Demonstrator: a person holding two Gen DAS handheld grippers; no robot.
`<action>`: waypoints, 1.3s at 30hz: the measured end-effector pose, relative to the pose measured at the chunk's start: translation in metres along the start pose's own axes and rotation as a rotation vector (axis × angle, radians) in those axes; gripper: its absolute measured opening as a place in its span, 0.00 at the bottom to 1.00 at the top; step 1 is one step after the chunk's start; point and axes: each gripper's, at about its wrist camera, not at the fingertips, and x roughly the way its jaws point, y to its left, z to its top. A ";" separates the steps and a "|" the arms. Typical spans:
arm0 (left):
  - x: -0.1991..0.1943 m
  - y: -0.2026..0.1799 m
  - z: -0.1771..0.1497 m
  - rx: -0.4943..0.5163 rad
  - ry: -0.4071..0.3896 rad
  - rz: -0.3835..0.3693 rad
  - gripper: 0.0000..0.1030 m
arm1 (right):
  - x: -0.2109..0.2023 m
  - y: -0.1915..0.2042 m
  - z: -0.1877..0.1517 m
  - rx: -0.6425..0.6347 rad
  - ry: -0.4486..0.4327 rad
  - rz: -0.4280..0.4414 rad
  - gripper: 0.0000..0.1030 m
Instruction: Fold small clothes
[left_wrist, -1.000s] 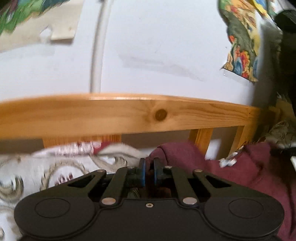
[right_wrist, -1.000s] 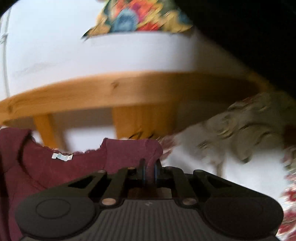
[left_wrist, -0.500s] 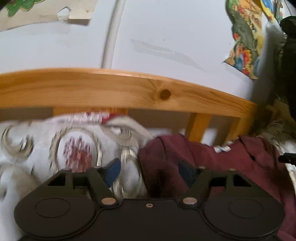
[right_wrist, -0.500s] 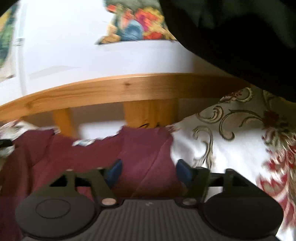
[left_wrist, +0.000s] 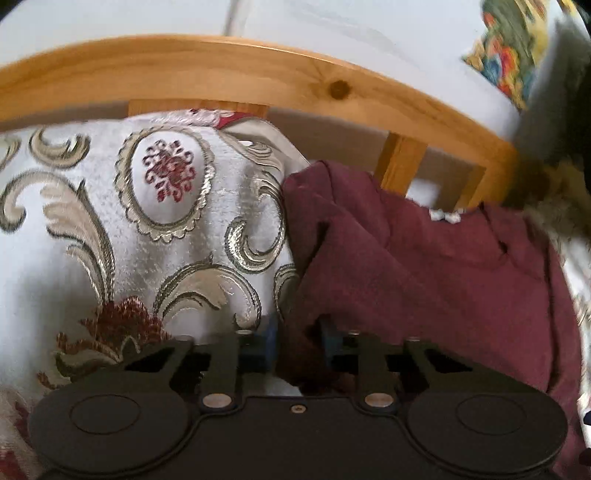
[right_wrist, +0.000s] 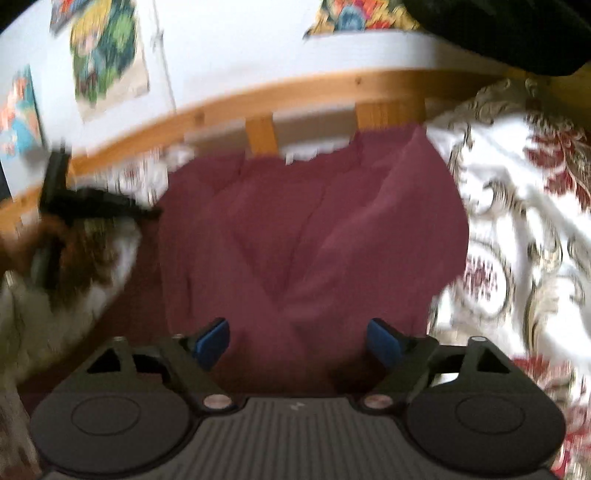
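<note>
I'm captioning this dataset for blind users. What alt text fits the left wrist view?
The left gripper pinches the near left edge of a crumpled maroon garment lying on a white bedspread with gold scrolls and red motifs. Behind runs a curved pine bed rail against a pale wall.

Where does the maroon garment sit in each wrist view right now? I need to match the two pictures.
Left wrist: the maroon garment fills the right half; its near edge is pinched in the left gripper.
Right wrist: the garment lies centre frame, beyond the open right gripper.
Shared landmark: the wooden bed rail runs behind the garment in both views.
</note>
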 end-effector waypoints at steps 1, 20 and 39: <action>-0.001 -0.003 -0.001 0.019 0.000 0.008 0.15 | 0.002 0.003 -0.004 -0.019 0.024 -0.005 0.49; -0.020 -0.007 -0.010 0.029 -0.014 0.035 0.50 | -0.032 -0.063 -0.026 0.459 -0.007 0.032 0.55; -0.046 -0.074 -0.073 -0.091 0.093 -0.113 0.59 | 0.040 0.068 0.053 -0.478 -0.104 0.081 0.54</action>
